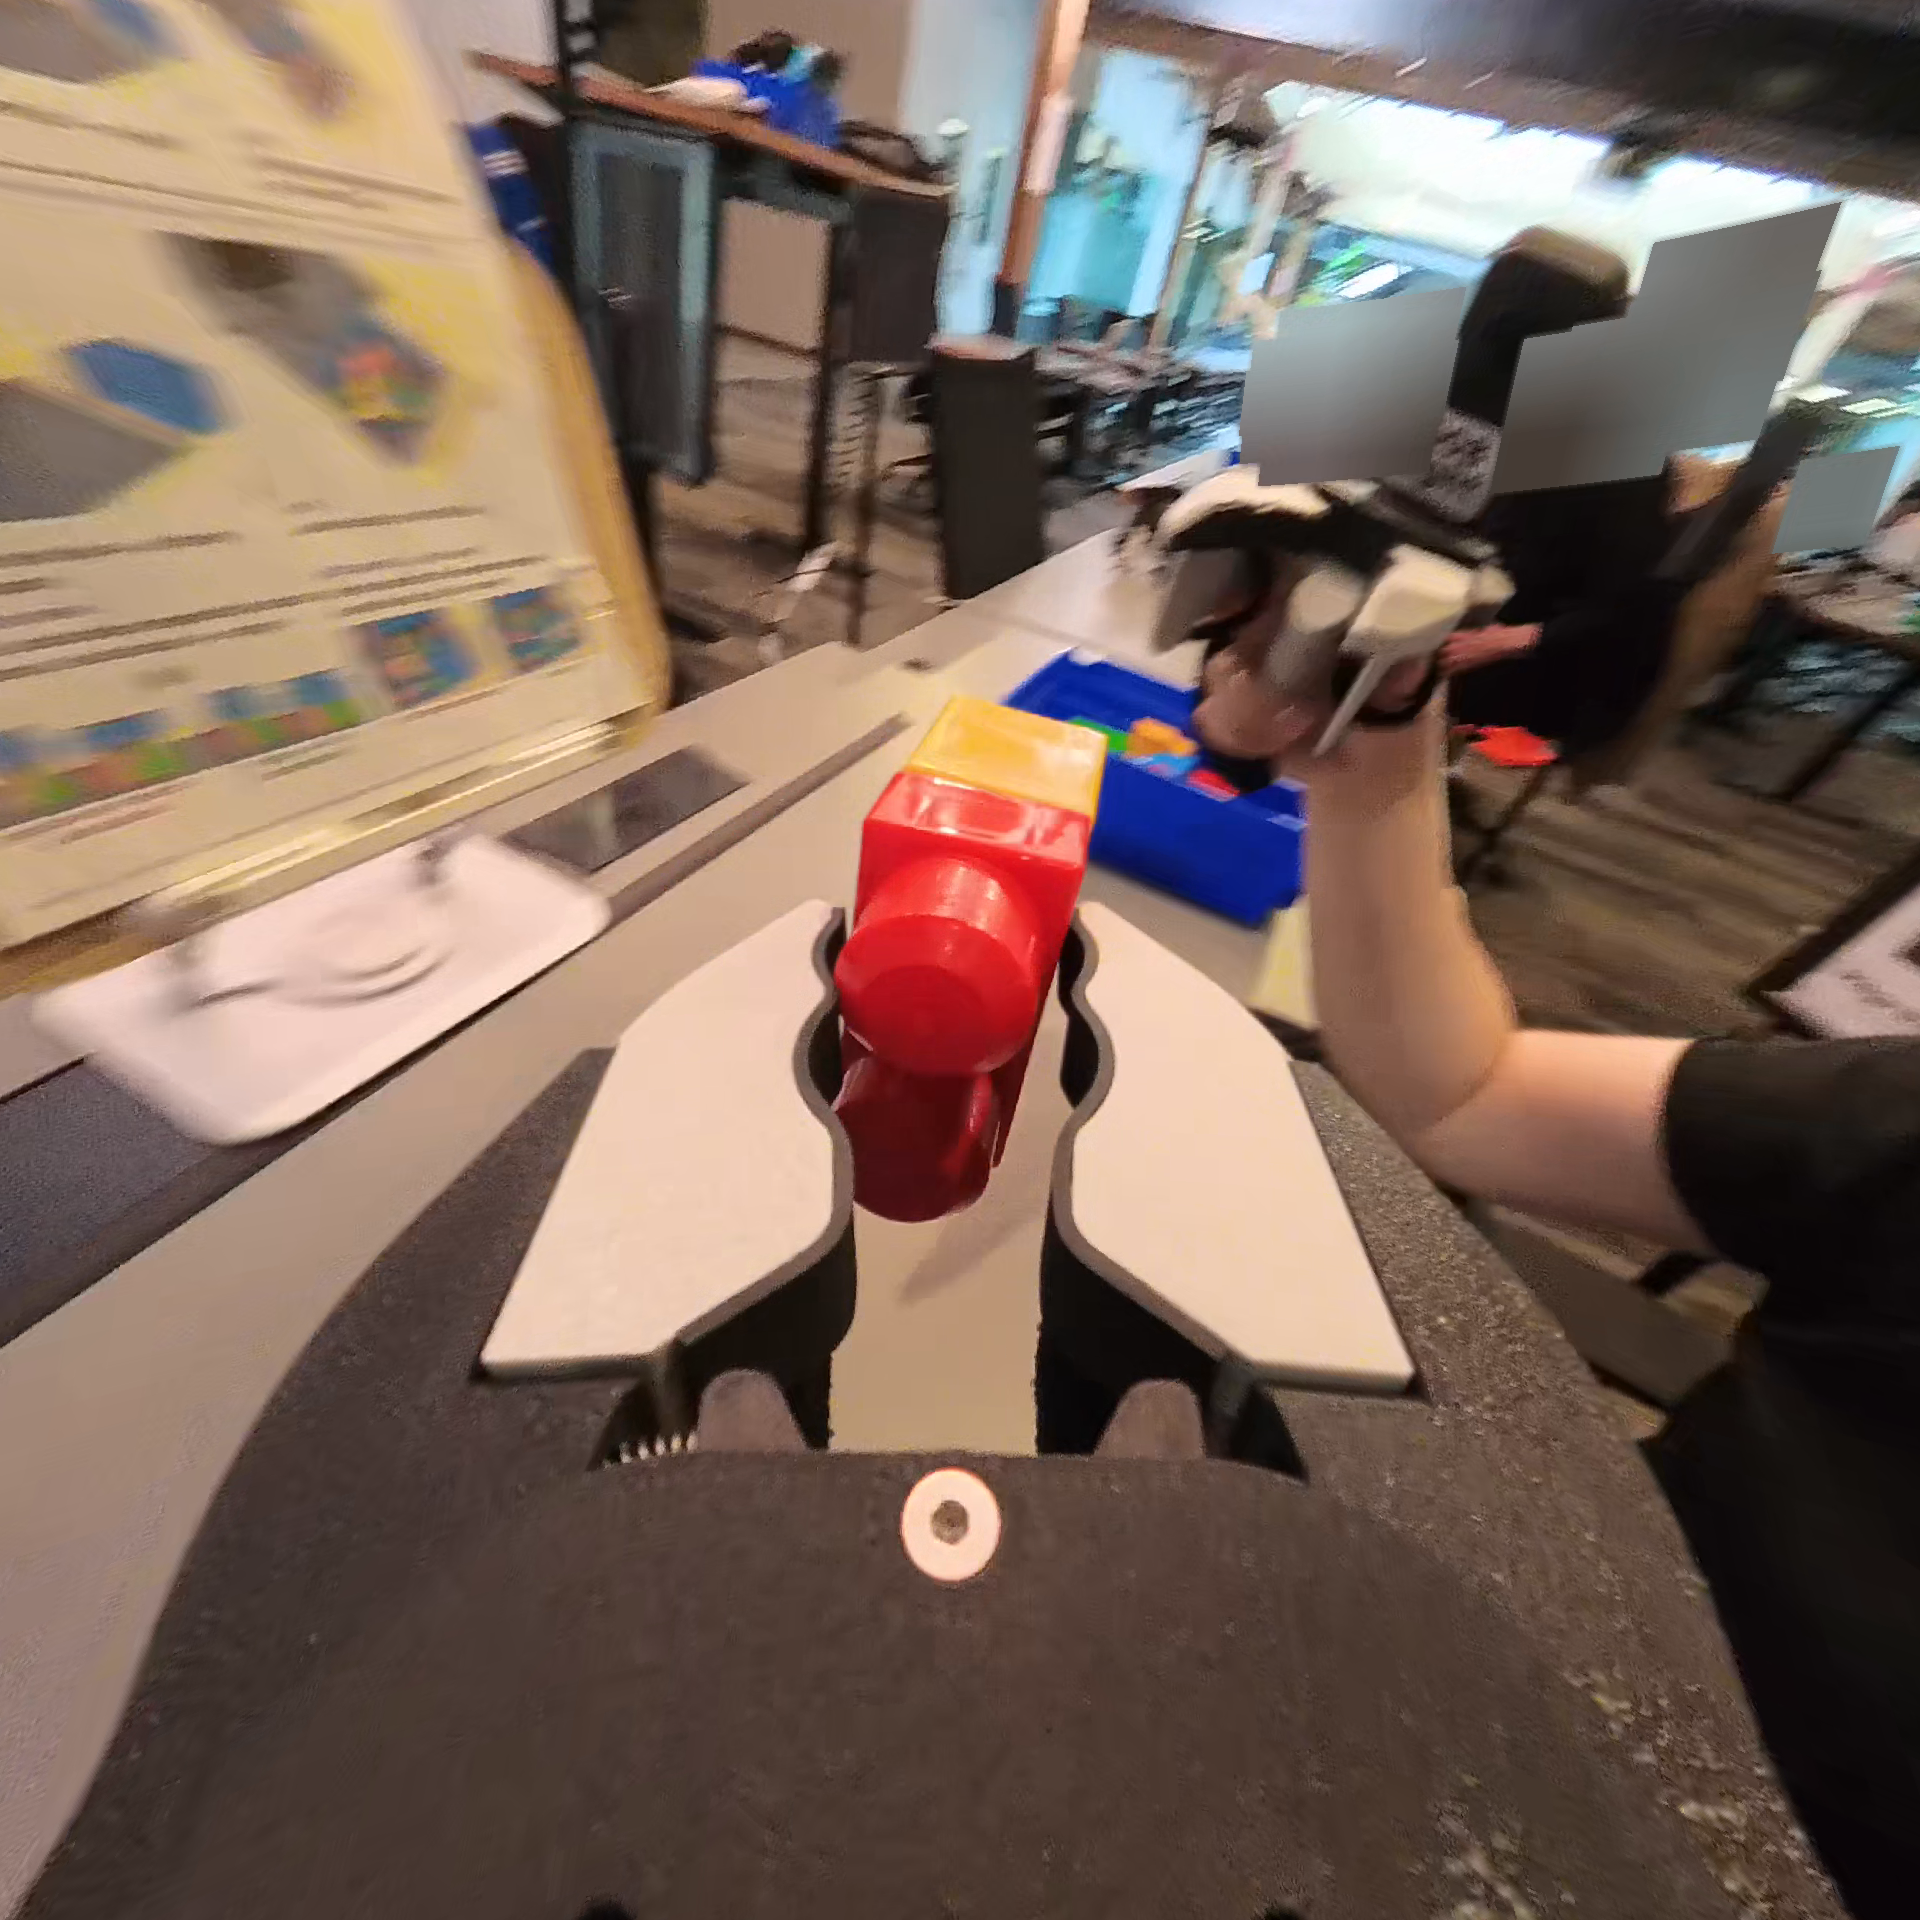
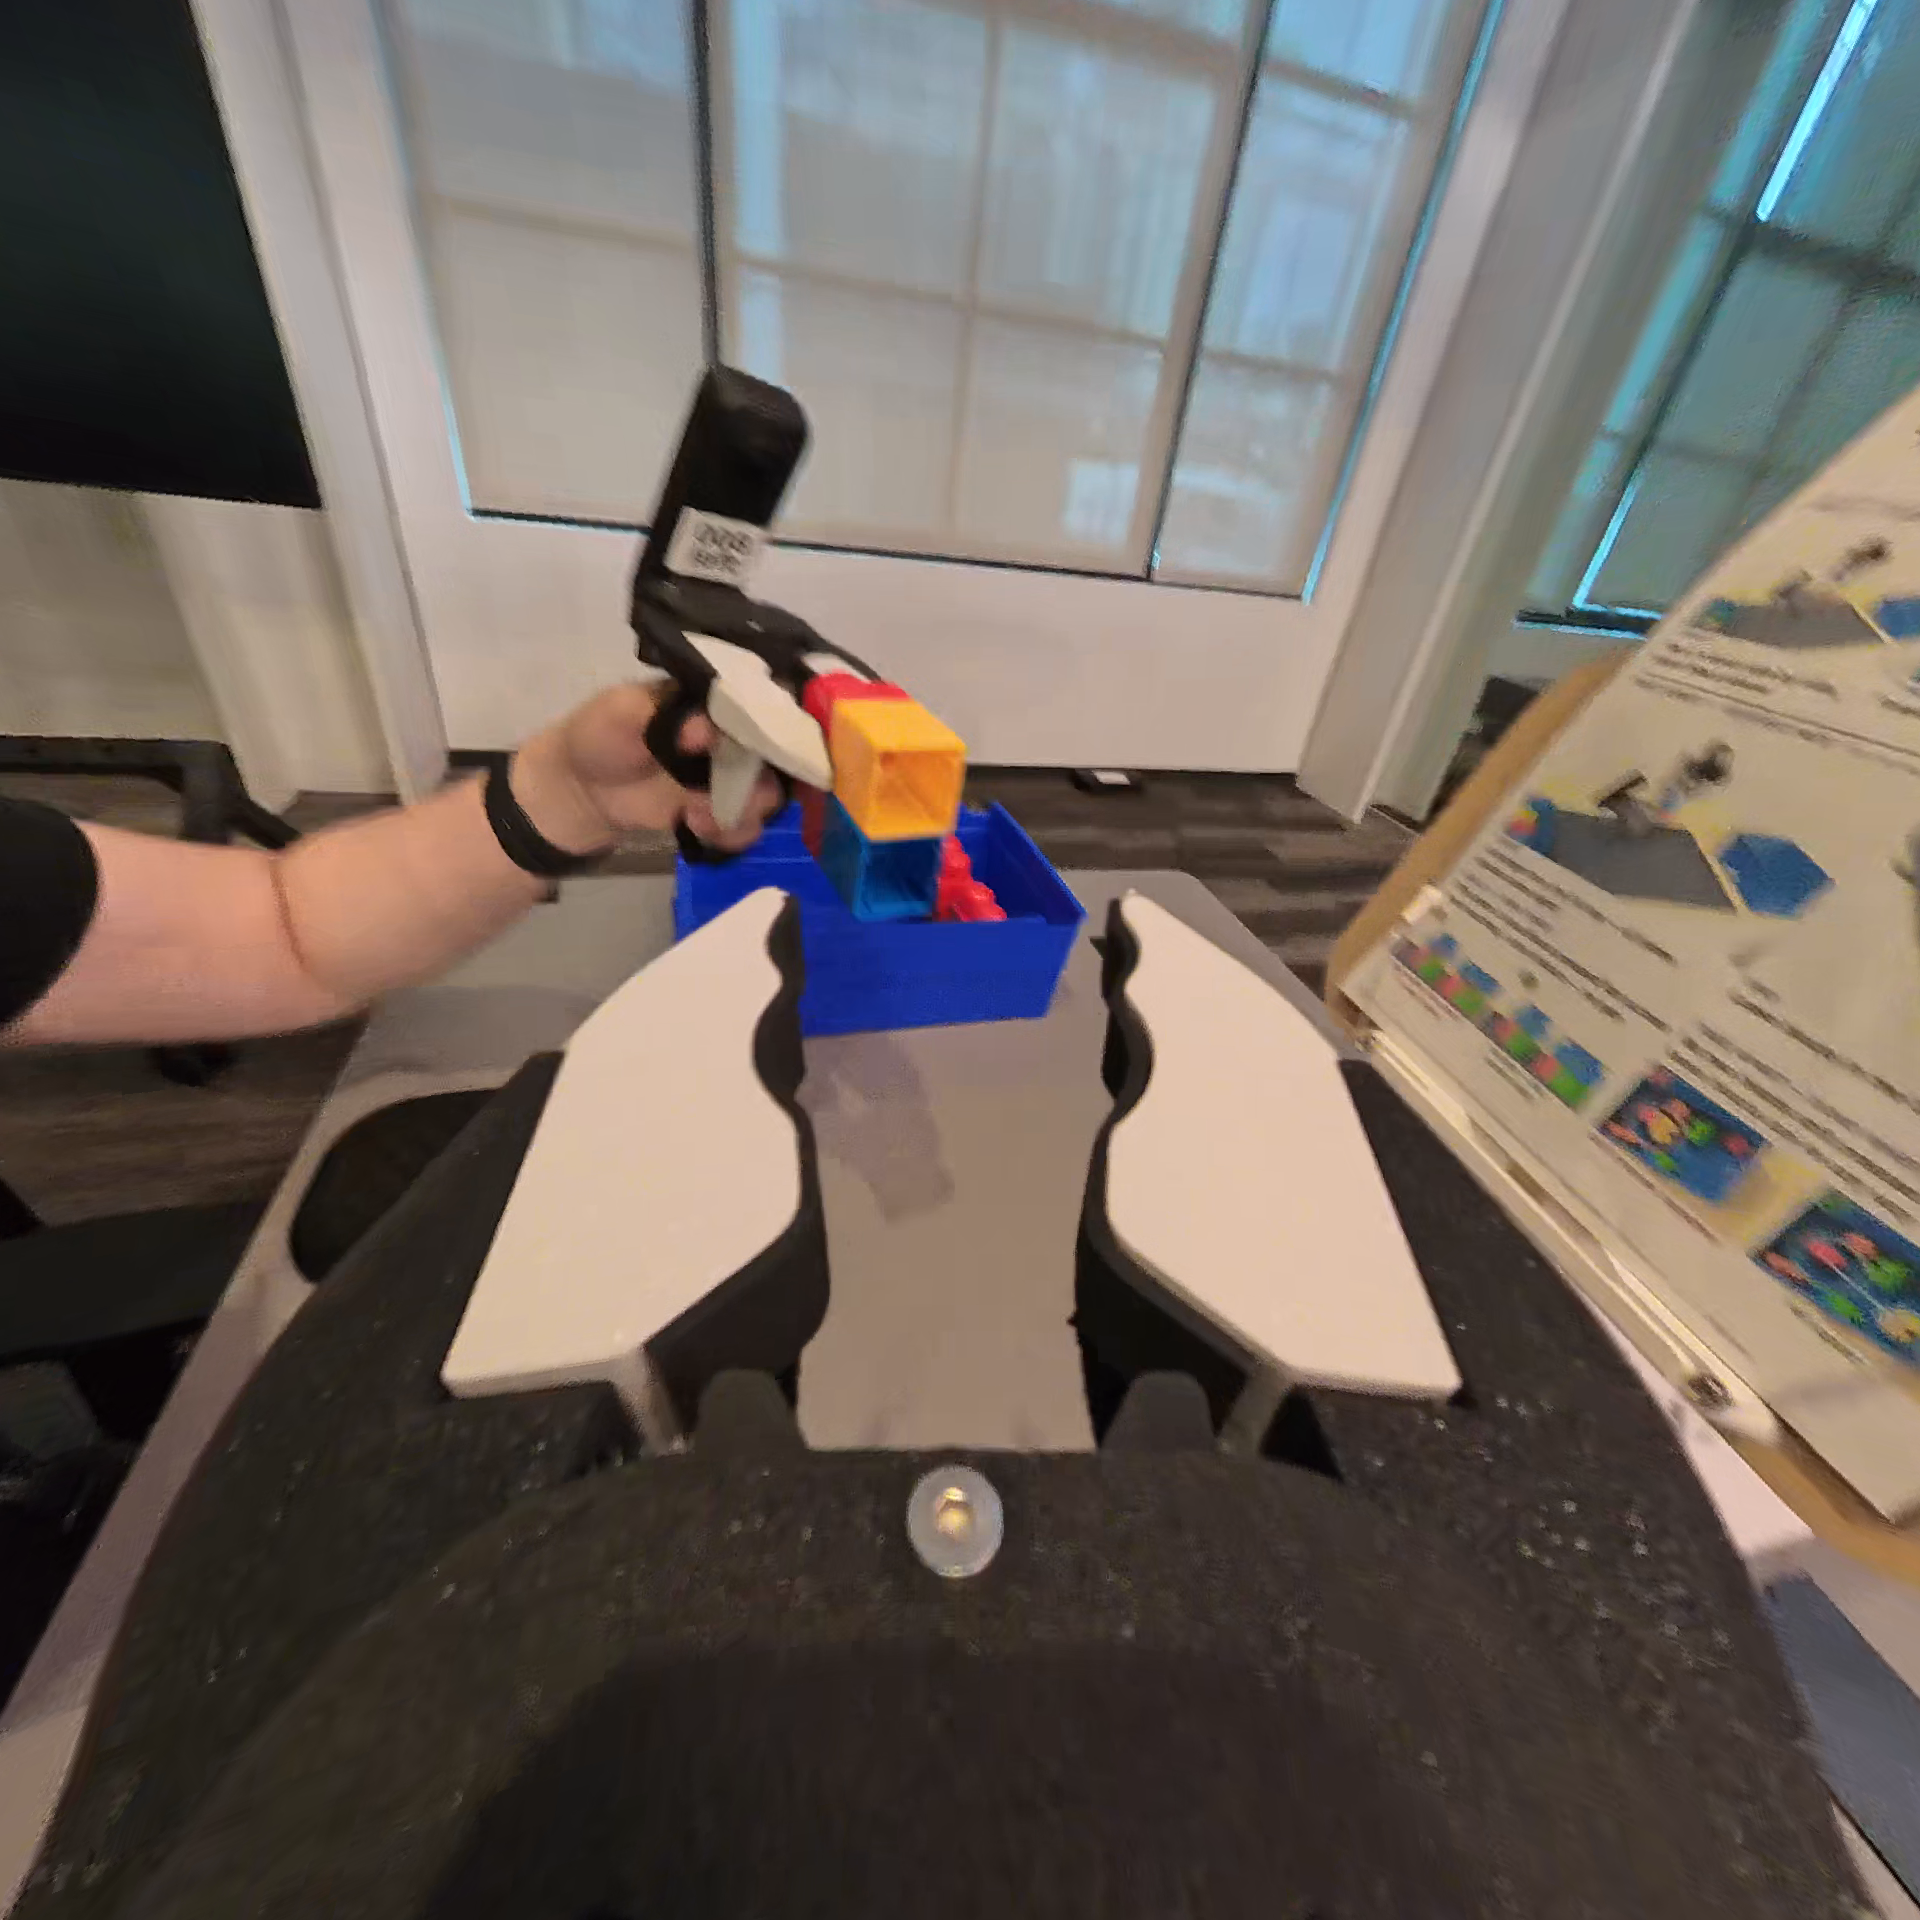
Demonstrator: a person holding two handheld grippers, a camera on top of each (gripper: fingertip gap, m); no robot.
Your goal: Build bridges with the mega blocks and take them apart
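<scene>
- Left gripper (image 1: 951, 1023) clamps the red block (image 1: 971, 904), yellow block (image 1: 1013, 743) stuck on its far end, aloft
- Could snap off, miss the blue bin (image 2: 935, 961)
- Right gripper (image 2: 951, 1049) wide apart, holding nothing

Left gripper (image 1: 951, 997) is clamped down on something, jaws squeezed against it from both sides, held up in the air by a bare forearm (image 2: 281, 925) with a dark wristband (image 2: 520, 821). Right gripper (image 2: 951, 977) has its jaws spread wide with nothing in between. It's raised too, gripped in a hand (image 1: 1262, 696), though it's blurry in the left wrist view so the finger positions are hard to make out.
</scene>
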